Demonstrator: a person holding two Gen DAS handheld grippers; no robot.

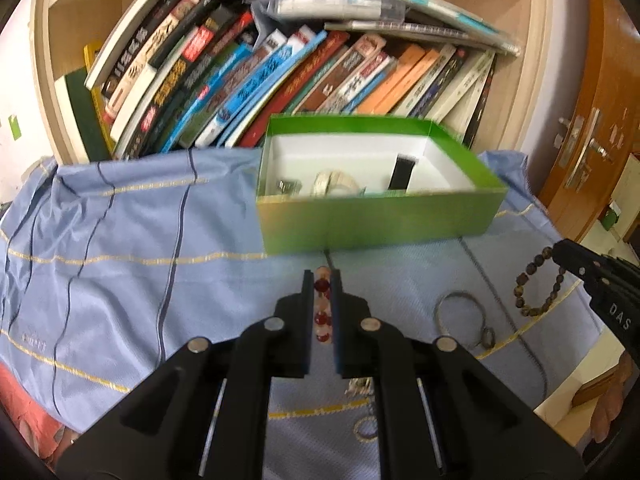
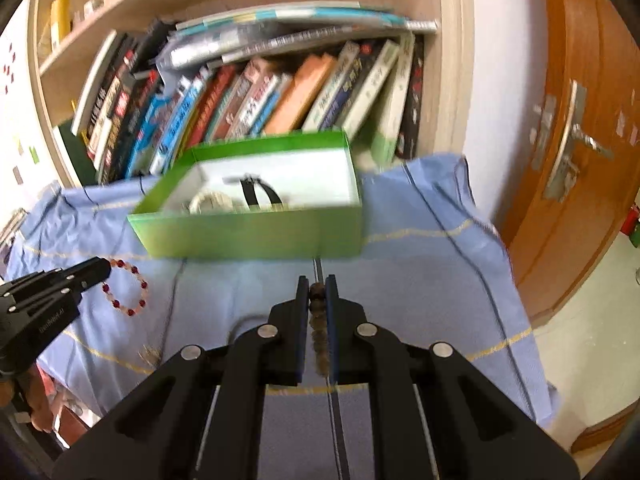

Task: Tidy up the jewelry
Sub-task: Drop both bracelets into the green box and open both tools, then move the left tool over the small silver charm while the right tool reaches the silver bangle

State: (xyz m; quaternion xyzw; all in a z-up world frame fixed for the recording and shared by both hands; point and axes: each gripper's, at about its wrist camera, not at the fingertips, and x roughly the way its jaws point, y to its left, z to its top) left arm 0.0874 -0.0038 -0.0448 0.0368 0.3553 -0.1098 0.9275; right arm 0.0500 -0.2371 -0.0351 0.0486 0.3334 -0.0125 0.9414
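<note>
Slightly sheeny blue woven cloth (image 1: 132,248) covers the tabletop. The green box (image 1: 376,216) looks like glossy cardboard, matt white inside. Matt black plastic hand-held gripper (image 1: 322,280) with shiny metal pins grips glassy red beads (image 1: 322,286).

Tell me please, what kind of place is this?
Probably a room in a home, perhaps a study or bedroom. A wooden bookshelf packed with leaning books stands behind a table under a blue striped cloth, and a brown wooden door with a metal handle is at the right.
</note>
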